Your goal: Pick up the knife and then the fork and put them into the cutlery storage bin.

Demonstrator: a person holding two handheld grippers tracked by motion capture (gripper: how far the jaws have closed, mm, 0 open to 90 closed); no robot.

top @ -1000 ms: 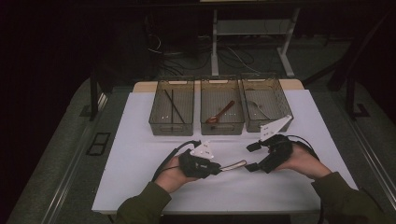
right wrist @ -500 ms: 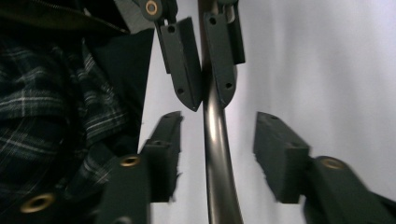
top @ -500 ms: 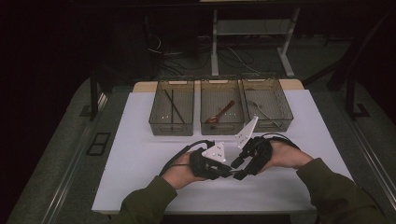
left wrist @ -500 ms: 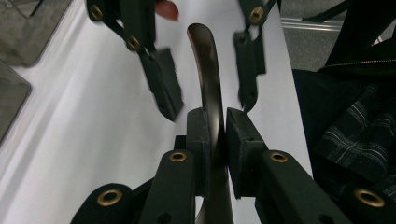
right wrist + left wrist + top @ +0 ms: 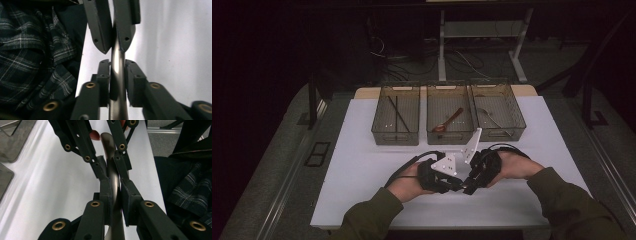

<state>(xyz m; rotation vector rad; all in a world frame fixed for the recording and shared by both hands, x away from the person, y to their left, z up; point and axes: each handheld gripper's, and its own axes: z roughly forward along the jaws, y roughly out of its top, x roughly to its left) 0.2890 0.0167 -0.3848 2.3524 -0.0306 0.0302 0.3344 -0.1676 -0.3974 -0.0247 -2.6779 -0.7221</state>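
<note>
Near the white table's (image 5: pixel 362 170) front edge, the left gripper (image 5: pixel 447 185) and right gripper (image 5: pixel 469 186), whose jaws have just been closing, both clamp one slim shiny metal utensil handle (image 5: pixel 113 182). At the back edge, three clear mesh bins: left (image 5: pixel 395 119) holds dark chopsticks (image 5: pixel 395 113), middle (image 5: pixel 450 117) a brown wooden spoon (image 5: pixel 448 121), right (image 5: pixel 498 114) a silvery metal utensil (image 5: pixel 488 116).

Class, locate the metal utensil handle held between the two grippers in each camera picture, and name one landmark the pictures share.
High view: metal handle low centre, mostly hidden between left gripper and right gripper.
Left gripper view: centre, running up between the black jaws.
Right gripper view: centre, upright between both pairs of jaws.
Shared landmark: white table surface.
</note>
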